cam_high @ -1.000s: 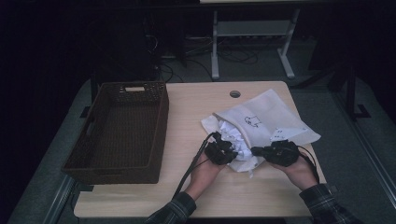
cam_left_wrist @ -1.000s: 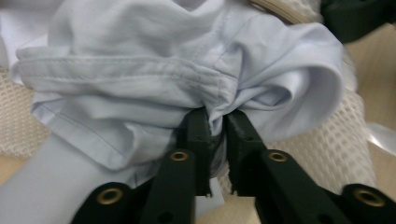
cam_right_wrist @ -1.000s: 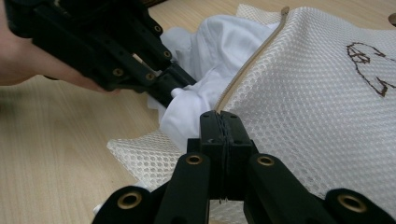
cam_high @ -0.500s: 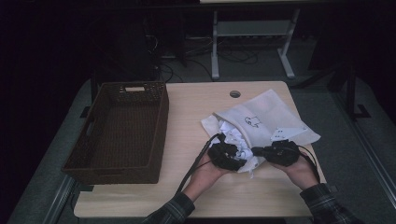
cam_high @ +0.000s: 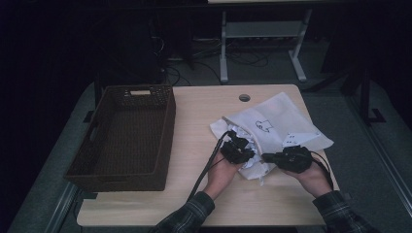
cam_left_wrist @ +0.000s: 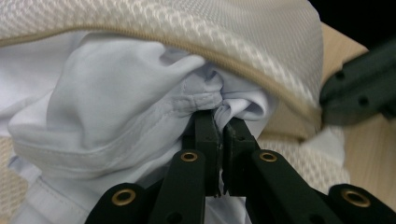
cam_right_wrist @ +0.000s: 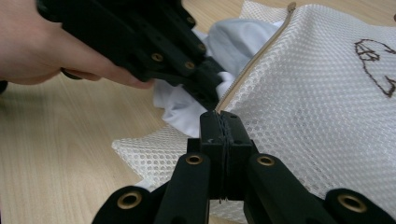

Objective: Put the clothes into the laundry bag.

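Right of centre, left gripper pinches the cloth; right gripper clamps the bag rim. A tug may snag the zip.

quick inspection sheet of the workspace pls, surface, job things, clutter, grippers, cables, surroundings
surface: light wood table with a round grommet hole near its far edge
job's things: white mesh bag with a zip edge, lying right of centre; white garment bunched at the bag's opening, partly out
clutter: dark wicker basket at the left, nothing seen inside
grippers: left gripper shut on a fold of the garment; right gripper shut on the bag's edge by the zip
cables: a black cable trails from the left gripper toward the person
surroundings: dark room, a grey metal frame and loose wires on the floor behind the table
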The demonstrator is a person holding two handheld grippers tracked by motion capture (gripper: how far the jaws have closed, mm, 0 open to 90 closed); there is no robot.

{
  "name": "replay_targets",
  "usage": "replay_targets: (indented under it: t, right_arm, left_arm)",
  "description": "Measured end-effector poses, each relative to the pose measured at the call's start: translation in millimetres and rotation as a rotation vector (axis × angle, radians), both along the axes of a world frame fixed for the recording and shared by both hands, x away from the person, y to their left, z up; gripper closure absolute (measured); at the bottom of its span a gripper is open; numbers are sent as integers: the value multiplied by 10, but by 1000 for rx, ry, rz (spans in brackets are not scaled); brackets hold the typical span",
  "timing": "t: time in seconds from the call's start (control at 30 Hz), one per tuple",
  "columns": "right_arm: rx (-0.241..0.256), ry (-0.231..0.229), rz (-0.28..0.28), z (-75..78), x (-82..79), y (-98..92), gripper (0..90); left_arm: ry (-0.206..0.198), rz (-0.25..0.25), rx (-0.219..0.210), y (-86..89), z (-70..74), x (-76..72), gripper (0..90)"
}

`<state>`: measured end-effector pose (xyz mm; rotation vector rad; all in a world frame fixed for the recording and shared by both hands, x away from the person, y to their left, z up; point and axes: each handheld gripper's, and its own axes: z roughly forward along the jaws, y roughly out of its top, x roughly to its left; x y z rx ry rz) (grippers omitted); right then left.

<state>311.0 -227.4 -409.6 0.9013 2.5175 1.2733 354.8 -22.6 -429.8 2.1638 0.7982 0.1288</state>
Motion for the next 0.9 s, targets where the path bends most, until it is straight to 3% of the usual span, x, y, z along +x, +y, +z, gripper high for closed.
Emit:
replay_targets:
  t: [0.23, 0.47, 0.6, 0.9]
  right_arm:
    - [4, -5, -3, 17, 12, -21, 890]
    - [9, -11, -13, 34, 18, -81, 890]
    - [12, -13, -13, 35, 16, -105, 889]
    - [11, -10, -14, 30, 19, -121, 889]
  left_arm:
    - [-4, 8, -56, -129, -71, 58, 865]
    - [-10, -23, -113, -175, -139, 69, 835]
    - [-29, -46, -123, -132, -103, 22, 754]
    - [-42, -90, -99, 72, 55, -121, 553]
